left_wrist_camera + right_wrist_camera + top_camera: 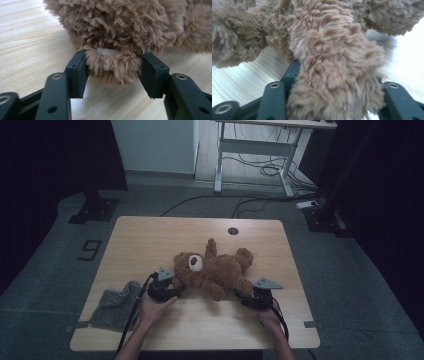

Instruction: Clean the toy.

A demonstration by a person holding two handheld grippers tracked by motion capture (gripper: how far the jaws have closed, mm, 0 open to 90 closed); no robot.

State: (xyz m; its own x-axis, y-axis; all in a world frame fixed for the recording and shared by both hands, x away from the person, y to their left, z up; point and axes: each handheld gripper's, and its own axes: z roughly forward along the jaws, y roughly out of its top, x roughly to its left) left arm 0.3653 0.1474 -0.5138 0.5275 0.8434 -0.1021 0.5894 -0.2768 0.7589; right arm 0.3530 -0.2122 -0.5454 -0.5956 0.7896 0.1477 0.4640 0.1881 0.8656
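A brown teddy bear [215,267] lies on its back in the middle of the wooden table [150,235], head toward the left. My left gripper [179,287] is at the bear's head. In the left gripper view its jaws [113,72] stand on either side of a furry ear [112,66] with a white inner patch, and the fur presses against both pads. My right gripper [239,295] is at the bear's lower leg. In the right gripper view that leg [334,62] fills the gap between the jaws [337,82] and hides the right pad.
A grey cloth [117,305] lies crumpled at the table's front left corner, just left of my left hand. A round cable hole [233,230] sits near the table's far edge. Beyond the table stand a white desk frame [250,150] and floor cables.
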